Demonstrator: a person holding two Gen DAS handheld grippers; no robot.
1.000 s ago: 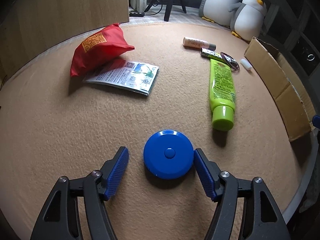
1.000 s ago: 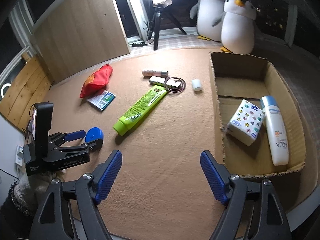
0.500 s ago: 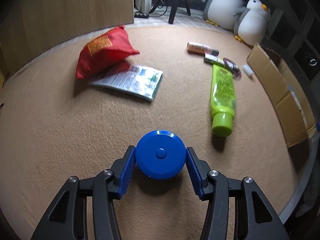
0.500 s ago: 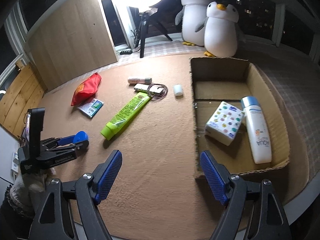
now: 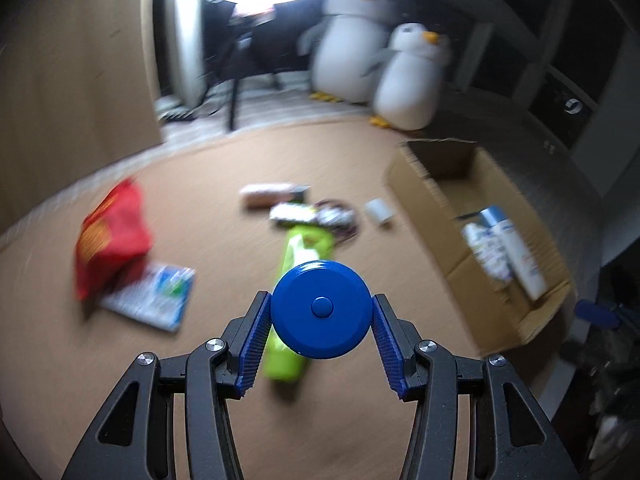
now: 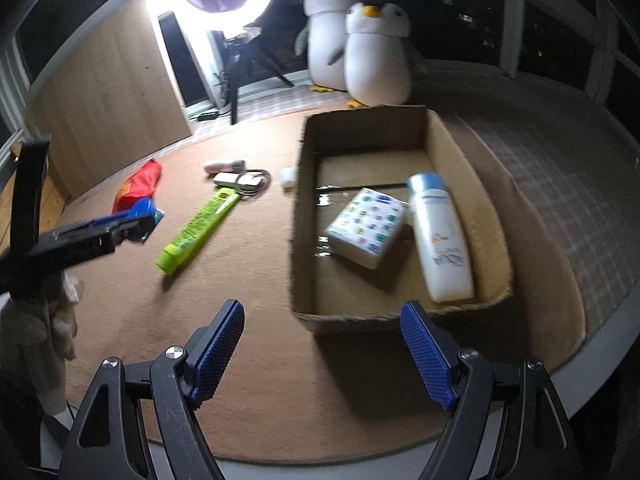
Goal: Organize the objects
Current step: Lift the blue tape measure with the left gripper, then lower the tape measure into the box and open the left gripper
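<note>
The step in hand is judged to be the carrying of the blue round case (image 5: 320,310) from the mat across to the cardboard box (image 6: 298,216), where a patterned packet (image 6: 366,227) and a white bottle (image 6: 438,236) are already lodged. For this to be done well, the case should be kept level and clamped across its widest part, carried high enough to clear the green tube (image 6: 200,229) and the near wall of the box, and released only once it is over the bare floor of the box, beside the packet rather than on top of it. A round smooth rim is likely to slip if the grip is eased on the way.

The left gripper (image 5: 320,320) is closed partway, its two ridged pads (image 5: 256,340) pressed against opposite sides of the case, which is held clear of the mat. The right gripper (image 6: 320,354) is held wide open, nothing is gripped or touched by it, and it is poised above the mat, near the front corner of the box.
</note>
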